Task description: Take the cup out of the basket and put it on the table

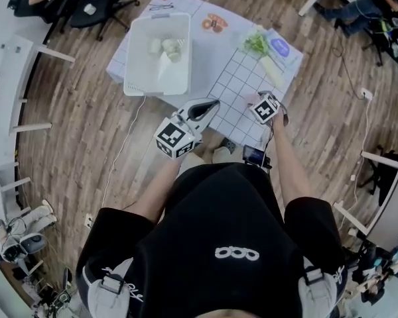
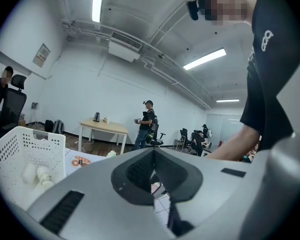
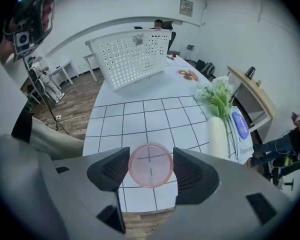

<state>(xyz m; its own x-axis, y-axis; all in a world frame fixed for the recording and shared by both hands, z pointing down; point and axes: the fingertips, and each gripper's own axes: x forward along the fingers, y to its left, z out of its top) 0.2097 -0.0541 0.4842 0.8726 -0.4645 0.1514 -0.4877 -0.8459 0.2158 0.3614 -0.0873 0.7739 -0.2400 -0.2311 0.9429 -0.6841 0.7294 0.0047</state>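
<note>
A see-through pink cup (image 3: 150,165) sits between the jaws of my right gripper (image 3: 151,169), both pads touching its sides, over the near edge of the grid-patterned table (image 3: 140,114). In the head view that right gripper (image 1: 254,99) is at the table's front right. The white perforated basket (image 1: 129,58) stands at the table's left, with several pale objects (image 1: 166,47) inside. My left gripper (image 1: 211,104) is shut and empty, hovering at the table's front edge, right of the basket (image 2: 20,144).
A green plant (image 1: 255,43), a white roll (image 3: 217,134) and a blue-labelled item (image 1: 279,47) lie along the table's right side. A printed card (image 1: 214,22) and glasses (image 1: 161,6) are at the far end. People and office chairs stand around the room.
</note>
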